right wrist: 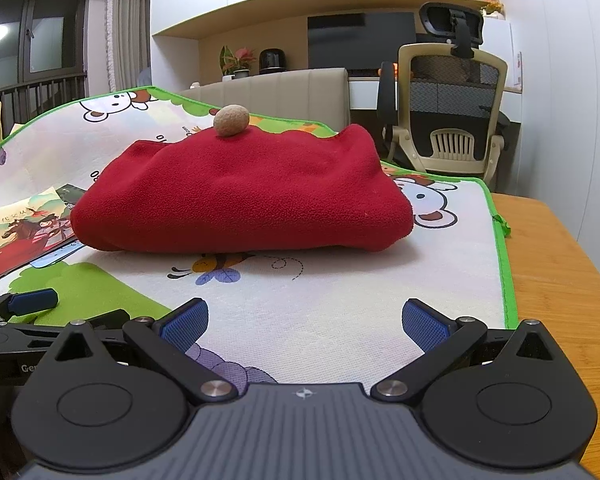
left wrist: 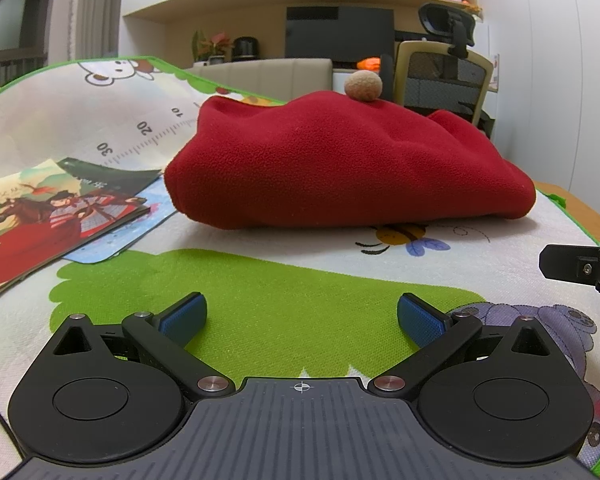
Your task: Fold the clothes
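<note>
Nearest, my left tongs (left wrist: pixel 302 316) and right tongs (right wrist: pixel 305 322) both stand released, blue pads spread wide and gripping nothing, low over the cartoon-printed mat (right wrist: pixel 340 288) on the wooden tabletop (right wrist: pixel 560 264). Farther along the mat lies the folded red fleece garment (right wrist: pixel 244 200), a tan pompom (right wrist: pixel 231 120) at its top. Picture books (left wrist: pixel 40 216) lie left of it. Beyond stands an office chair (right wrist: pixel 452 120).
</note>
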{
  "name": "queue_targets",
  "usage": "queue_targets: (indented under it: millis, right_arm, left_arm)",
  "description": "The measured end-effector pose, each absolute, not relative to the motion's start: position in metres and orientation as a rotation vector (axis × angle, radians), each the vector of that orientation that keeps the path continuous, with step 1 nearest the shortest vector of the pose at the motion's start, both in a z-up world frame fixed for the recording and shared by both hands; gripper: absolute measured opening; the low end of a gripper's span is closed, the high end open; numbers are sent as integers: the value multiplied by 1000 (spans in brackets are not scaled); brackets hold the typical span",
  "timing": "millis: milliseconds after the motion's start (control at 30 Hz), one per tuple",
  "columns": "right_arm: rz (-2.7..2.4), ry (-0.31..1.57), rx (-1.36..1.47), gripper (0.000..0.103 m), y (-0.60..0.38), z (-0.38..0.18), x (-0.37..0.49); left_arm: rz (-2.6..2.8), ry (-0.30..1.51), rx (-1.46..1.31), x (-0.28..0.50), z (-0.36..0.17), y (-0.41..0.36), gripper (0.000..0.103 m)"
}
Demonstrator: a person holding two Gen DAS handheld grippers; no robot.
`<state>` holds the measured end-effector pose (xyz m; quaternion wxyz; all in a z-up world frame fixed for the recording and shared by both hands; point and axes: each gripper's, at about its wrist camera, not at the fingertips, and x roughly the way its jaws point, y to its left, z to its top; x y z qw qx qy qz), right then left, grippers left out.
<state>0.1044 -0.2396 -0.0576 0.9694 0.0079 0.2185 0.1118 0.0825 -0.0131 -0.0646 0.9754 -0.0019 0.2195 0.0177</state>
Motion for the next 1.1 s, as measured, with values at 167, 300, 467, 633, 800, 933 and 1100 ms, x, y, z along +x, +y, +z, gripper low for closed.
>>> queue_targets:
  millis: [167,300,467,633,800,933,1100]
  right_arm:
    - [225,445,18,103,-240,-58,105]
    - [224,448,19,103,-240,-58,105]
    - [223,451,19,103,-240,-58,105]
    - [222,455,20,103,-239,-58,105]
    - [218,460,25,103,-238,-58,106]
    - [215,465,25,103,-238,-58,106]
    - [211,471,30,103,-238,-59,108]
  left_arm:
    - [36,440,-3,82,-65,-13,103]
    - [36,439,-3,82,-65,-12,103]
    - [36,439,-3,82,-66,-12,103]
    - [36,438,-3,82,-66,-12,103]
    - [35,437,-4,82,-66,-12,103]
    - [35,436,-7,83,-66,-11,103]
    - [35,435,-8,82,-66,-12,103]
